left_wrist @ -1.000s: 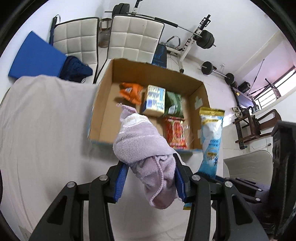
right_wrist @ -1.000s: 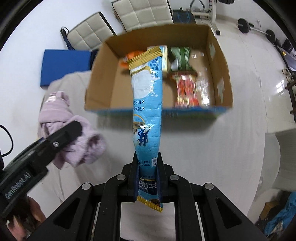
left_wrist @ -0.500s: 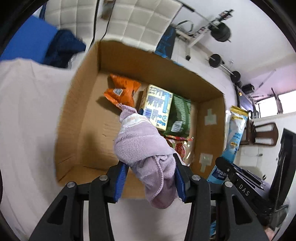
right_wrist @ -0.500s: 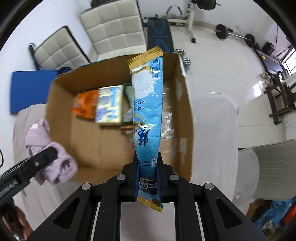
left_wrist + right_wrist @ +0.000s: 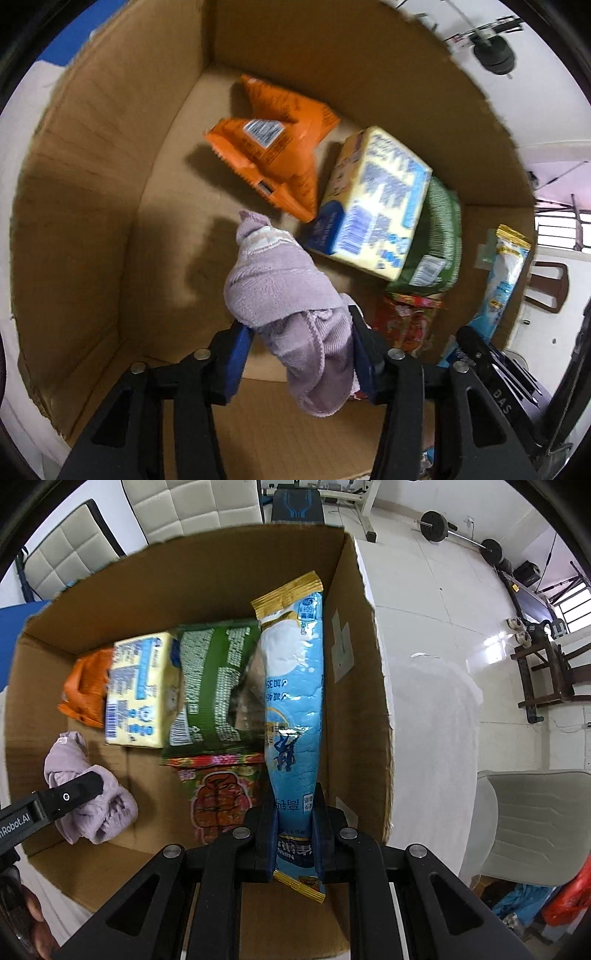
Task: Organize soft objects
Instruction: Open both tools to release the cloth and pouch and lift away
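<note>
My left gripper [image 5: 301, 338] is shut on a lilac cloth bundle [image 5: 284, 280] and holds it inside the cardboard box [image 5: 74, 206], above its bare left floor. The cloth also shows in the right wrist view [image 5: 92, 794]. My right gripper [image 5: 295, 827] is shut on a long blue packet [image 5: 293, 709] and holds it over the right side of the box [image 5: 354, 709], next to its right wall. The blue packet shows at the right in the left wrist view [image 5: 498, 280].
In the box lie an orange packet [image 5: 273, 147], a yellow-blue pack [image 5: 373, 199], a green packet [image 5: 436, 240] and a red packet [image 5: 221, 801]. White cloth covers the table [image 5: 436, 738]. Padded chairs [image 5: 192, 509] stand behind, a grey chair [image 5: 535, 823] at the right.
Both grippers have moved forward and down into the box with their loads. The box now fills both views.
</note>
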